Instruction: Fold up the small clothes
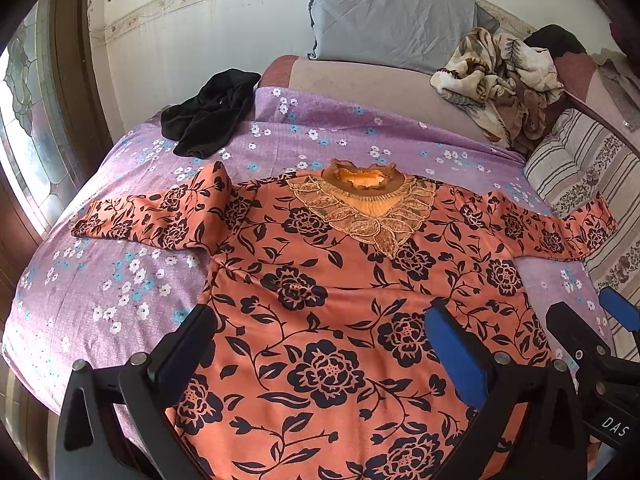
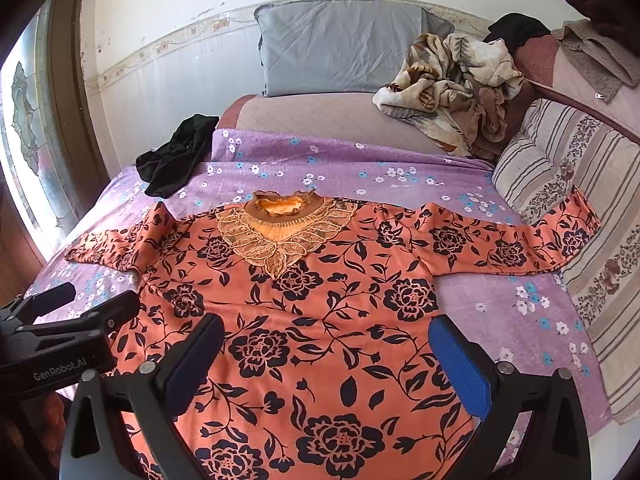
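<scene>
An orange long-sleeved top with black flowers point(image 1: 328, 280) lies flat, front up, on the purple floral sheet point(image 1: 120, 280), both sleeves spread out sideways and the lace collar point(image 1: 360, 196) at the far end. It also shows in the right wrist view point(image 2: 320, 300). My left gripper point(image 1: 320, 332) is open and empty, hovering over the top's lower body. My right gripper point(image 2: 324, 344) is open and empty, hovering over the lower body beside the left one. The right gripper shows at the right edge of the left wrist view point(image 1: 600, 320). The left gripper shows at the left edge of the right wrist view point(image 2: 76, 300).
A black garment point(image 1: 208, 116) lies crumpled at the bed's far left. A grey pillow point(image 1: 392, 16) leans on the wall. A brown and cream blanket point(image 1: 500, 80) is heaped at the far right. A striped cushion point(image 2: 568, 208) lines the right side. A window point(image 1: 28, 120) is at left.
</scene>
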`<state>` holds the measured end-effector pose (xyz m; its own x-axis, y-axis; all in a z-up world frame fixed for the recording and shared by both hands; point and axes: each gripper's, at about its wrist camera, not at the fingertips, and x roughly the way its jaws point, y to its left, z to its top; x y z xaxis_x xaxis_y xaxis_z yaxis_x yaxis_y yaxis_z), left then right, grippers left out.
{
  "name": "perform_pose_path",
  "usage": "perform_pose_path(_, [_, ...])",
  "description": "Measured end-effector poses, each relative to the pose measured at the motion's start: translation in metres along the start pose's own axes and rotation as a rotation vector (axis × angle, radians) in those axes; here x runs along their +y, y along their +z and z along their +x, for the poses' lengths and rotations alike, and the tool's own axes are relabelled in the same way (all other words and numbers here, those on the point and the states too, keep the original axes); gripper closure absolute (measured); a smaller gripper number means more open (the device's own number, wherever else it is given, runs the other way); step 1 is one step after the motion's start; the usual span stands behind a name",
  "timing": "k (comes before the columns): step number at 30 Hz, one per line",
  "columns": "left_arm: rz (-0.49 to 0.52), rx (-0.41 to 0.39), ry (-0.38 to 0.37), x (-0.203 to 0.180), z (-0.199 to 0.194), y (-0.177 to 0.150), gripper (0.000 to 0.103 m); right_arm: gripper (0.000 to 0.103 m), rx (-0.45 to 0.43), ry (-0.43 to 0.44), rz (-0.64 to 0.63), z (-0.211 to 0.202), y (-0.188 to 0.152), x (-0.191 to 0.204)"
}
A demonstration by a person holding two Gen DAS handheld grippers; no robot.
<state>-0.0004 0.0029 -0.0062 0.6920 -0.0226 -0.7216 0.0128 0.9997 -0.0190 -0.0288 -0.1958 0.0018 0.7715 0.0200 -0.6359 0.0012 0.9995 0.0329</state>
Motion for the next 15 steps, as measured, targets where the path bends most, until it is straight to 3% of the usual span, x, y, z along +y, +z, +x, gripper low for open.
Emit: perform_pose_path(15, [-0.006, 0.005, -0.003, 0.0010, 0.0010, -0.0008, 0.000, 0.000, -0.006, -0.005, 0.001, -0.0002, 0.0020, -0.0017])
